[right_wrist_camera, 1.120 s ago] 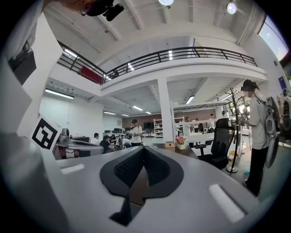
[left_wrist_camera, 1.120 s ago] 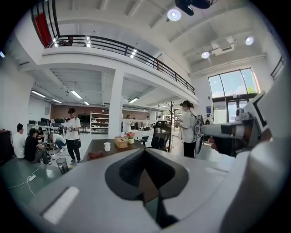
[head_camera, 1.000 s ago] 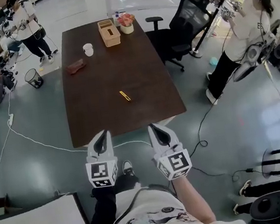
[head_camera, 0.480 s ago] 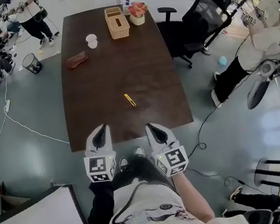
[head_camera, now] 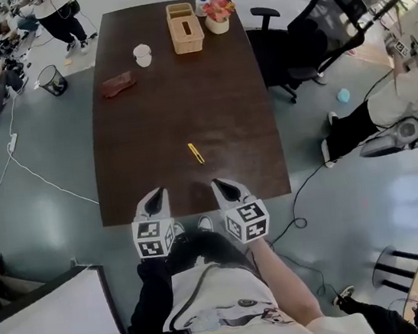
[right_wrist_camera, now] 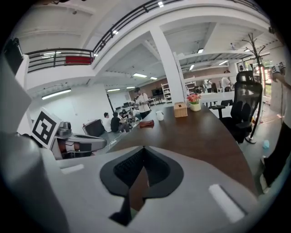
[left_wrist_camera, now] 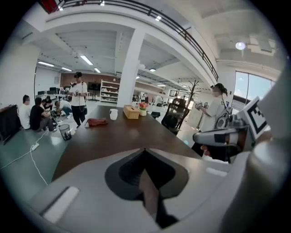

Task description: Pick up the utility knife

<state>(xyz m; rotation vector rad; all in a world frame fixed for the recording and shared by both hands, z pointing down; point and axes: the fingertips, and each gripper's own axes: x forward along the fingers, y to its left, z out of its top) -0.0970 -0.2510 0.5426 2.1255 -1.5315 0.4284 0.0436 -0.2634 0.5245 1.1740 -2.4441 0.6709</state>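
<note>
The utility knife point(head_camera: 195, 153), a slim yellow one, lies on the dark brown table point(head_camera: 137, 149) a little in from its near edge. My left gripper point(head_camera: 156, 194) and right gripper point(head_camera: 218, 184) are held side by side at that edge, short of the knife and on either side of its line. Both are shut with nothing in them. In the left gripper view the jaws point(left_wrist_camera: 144, 150) meet at a point, and the same shows in the right gripper view point(right_wrist_camera: 143, 148). I cannot make out the knife in either gripper view.
At the table's far end stand a white cup point(head_camera: 142, 54), a wicker tissue box point(head_camera: 184, 27) and a flower pot point(head_camera: 216, 15), with a red-brown pouch point(head_camera: 118, 83) at the left. A black office chair point(head_camera: 313, 32) stands to the right. A waste bin point(head_camera: 50, 79), floor cables and people surround the table.
The person has stepped toward the table; its near edge and the knife now lie closer to both grippers. Both grippers stay shut and side by side.
</note>
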